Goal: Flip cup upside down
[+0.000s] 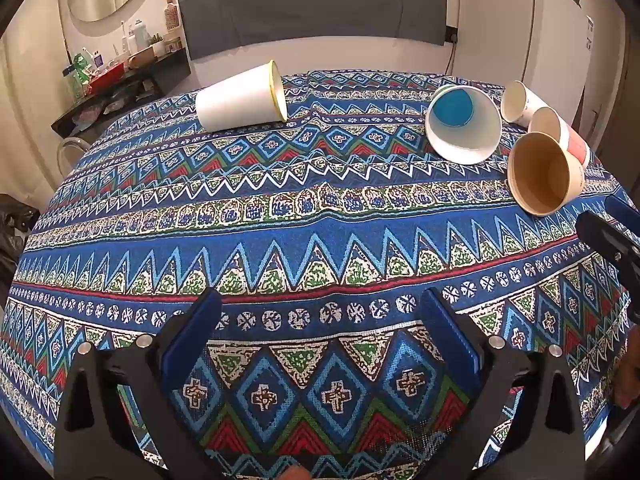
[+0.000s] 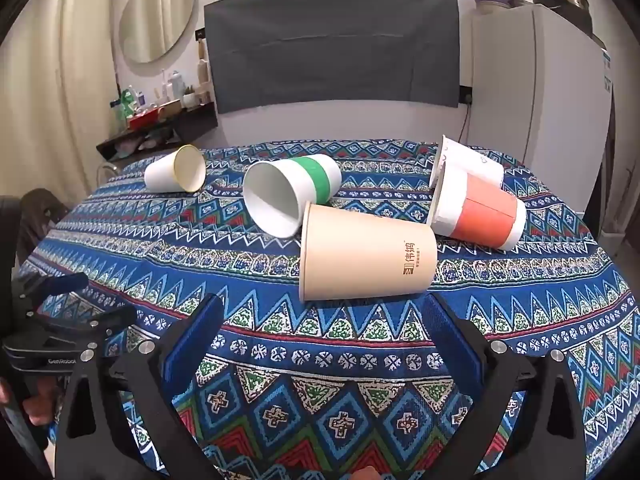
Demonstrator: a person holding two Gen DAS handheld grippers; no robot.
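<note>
Several paper cups lie on their sides on the patterned tablecloth. A tan cup lies just beyond my right gripper, which is open and empty; the cup also shows in the left wrist view. A green-banded white cup, a red-banded cup, a printed white cup and a yellow-rimmed white cup lie farther back. My left gripper is open and empty over the near cloth.
A grey cloth hangs on the wall behind the table. A white fridge stands at the back right. A cluttered dark shelf is at the back left. The other gripper shows at the left edge.
</note>
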